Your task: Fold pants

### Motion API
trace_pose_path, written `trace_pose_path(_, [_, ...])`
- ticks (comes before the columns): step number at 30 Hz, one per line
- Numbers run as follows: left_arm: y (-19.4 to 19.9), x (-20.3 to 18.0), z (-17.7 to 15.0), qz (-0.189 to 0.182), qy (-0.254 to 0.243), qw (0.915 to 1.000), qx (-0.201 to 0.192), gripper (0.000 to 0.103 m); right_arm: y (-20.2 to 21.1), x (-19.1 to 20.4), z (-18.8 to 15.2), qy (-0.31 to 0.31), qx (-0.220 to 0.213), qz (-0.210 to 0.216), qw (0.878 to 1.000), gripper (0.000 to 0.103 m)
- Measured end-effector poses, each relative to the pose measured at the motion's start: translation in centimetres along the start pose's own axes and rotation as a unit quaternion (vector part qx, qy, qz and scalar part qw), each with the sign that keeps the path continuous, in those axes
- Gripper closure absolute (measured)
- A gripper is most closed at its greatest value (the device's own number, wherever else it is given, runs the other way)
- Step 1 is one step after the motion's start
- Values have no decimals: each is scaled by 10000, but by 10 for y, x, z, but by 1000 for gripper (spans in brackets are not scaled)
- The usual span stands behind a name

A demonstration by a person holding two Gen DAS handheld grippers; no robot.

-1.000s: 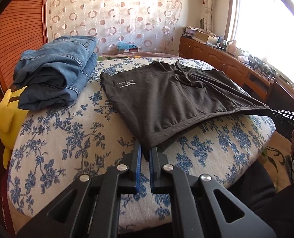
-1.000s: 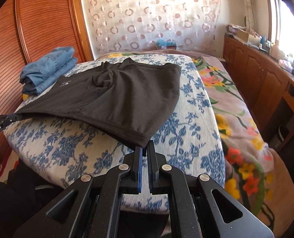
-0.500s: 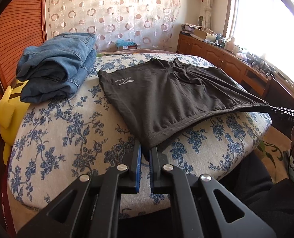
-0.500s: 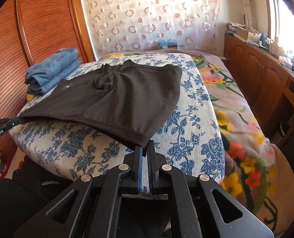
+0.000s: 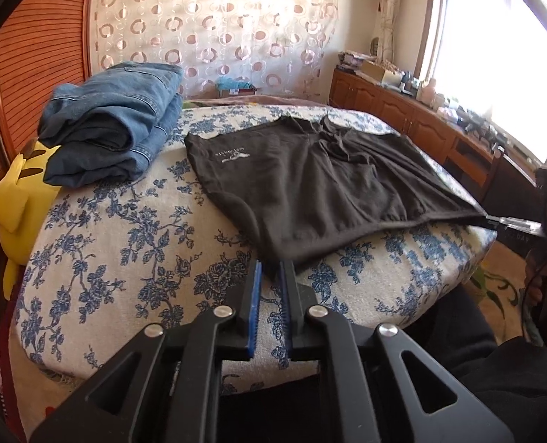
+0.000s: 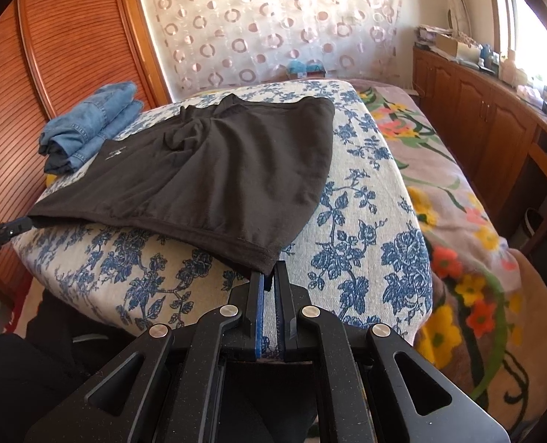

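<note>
Two corners of the soft, limp dark shorts point(image 5: 310, 181) are pinched at lower centre by the left gripper point(image 5: 270, 271) and right gripper point(image 6: 269, 275), where hold is best taken.

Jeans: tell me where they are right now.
The jeans lie folded at the far left of the bed in both views, left of the dark shorts, above a yellow plush.

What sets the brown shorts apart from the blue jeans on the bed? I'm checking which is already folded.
The brown shorts lie spread flat in one layer; the blue jeans sit folded in a thick stack. The shorts are pinched at two waistband corners by the left gripper and right gripper; the jeans are untouched. Both rest on the floral bed cover.
</note>
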State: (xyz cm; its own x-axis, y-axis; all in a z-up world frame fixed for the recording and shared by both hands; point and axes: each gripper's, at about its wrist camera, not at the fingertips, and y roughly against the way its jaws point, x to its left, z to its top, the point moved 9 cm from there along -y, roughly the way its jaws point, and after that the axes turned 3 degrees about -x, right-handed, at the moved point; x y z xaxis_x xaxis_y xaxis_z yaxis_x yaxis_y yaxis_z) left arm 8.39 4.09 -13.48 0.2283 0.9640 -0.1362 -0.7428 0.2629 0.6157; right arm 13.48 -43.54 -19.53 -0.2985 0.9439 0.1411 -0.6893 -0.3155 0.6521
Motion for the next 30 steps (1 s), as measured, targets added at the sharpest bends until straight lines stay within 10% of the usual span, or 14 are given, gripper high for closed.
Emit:
trace_pose_path(10, [4,5,12,141,24,9999,-73,73,17,-2,9,-122,-212,-20,9997,91])
trace_pose_path(14, [-3,5,15,258,-63,9996,-51,67,24,-4,15,-96,-344,-159,9992,70])
trace_pose_path(30, [-29,-1,27,274,-251,9992,-157,35,6,-8,14,-153,-294,-220,9992,67])
